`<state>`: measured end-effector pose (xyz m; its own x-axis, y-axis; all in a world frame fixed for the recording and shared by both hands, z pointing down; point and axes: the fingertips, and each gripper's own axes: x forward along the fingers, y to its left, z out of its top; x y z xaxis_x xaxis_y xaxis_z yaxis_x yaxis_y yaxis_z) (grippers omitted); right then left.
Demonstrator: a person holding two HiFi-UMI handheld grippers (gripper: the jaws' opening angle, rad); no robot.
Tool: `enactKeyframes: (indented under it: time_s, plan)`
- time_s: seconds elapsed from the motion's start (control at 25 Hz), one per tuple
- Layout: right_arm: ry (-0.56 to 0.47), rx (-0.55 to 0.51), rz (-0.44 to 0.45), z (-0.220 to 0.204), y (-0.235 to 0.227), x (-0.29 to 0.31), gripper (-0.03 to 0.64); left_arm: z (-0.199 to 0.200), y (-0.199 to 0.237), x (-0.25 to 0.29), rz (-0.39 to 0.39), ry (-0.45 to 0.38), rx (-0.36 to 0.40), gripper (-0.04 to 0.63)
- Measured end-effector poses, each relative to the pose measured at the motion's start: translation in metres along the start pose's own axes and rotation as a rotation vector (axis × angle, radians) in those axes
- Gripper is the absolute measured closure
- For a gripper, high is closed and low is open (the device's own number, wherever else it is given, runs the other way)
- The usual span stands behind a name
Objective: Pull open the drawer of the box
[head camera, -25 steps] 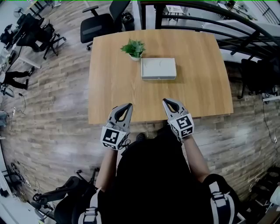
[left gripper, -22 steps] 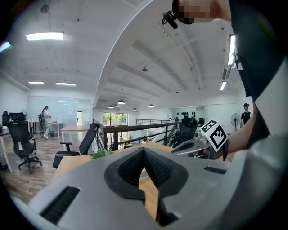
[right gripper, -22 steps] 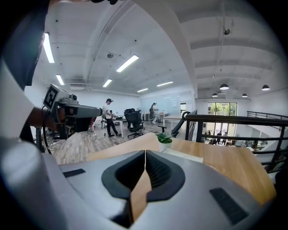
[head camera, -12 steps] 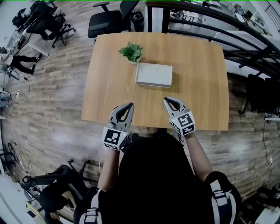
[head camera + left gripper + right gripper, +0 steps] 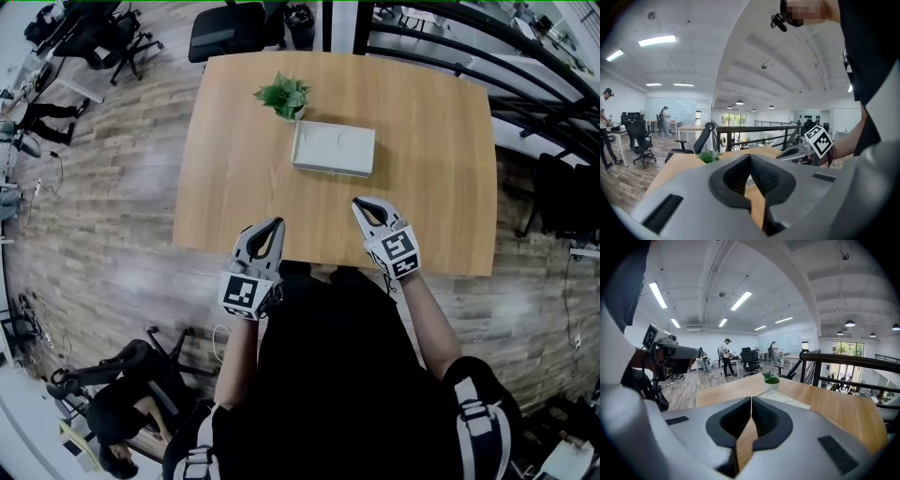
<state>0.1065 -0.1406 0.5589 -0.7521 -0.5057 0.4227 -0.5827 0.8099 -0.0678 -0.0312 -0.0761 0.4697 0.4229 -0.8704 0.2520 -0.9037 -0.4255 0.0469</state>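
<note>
While both hover over the near edge of the light wooden table (image 5: 225, 187), the left gripper (image 5: 275, 225) and the right gripper (image 5: 361, 202) have their jaws pressed together, gripping nothing. The flat white rectangular box (image 5: 334, 148) lies well ahead of the fingertips, with a small green potted plant (image 5: 284, 97) just beyond it. Black-and-white square markers (image 5: 398, 255) are the only print.

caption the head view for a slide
Both shut, left gripper and right gripper hover at the table edge, short of box and plant.
</note>
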Motion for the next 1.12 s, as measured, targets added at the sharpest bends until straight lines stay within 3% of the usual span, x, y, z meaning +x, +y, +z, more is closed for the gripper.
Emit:
enactKeyframes:
  time_s: [0.32, 0.68, 0.88, 1.12]
  plan:
    - [0.052, 0.029, -0.08, 0.008, 0.006, 0.045, 0.592, 0.013, 0.053, 0.029, -0.128, -0.003, 0.029, 0.572]
    - [0.18, 0.063, -0.224, -0.031, 0.01, 0.099, 0.592, 0.0, 0.101, 0.025, -0.247, 0.009, 0.026, 0.572]
    - [0.168, 0.16, -0.253, -0.051, 0.002, 0.128, 0.589, -0.01, 0.13, 0.016, -0.265, 0.04, 0.048, 0.572]
    - [0.252, 0.192, -0.343, -0.085, -0.015, 0.148, 0.589, -0.011, 0.151, 0.005, -0.263, 0.032, 0.055, 0.572]
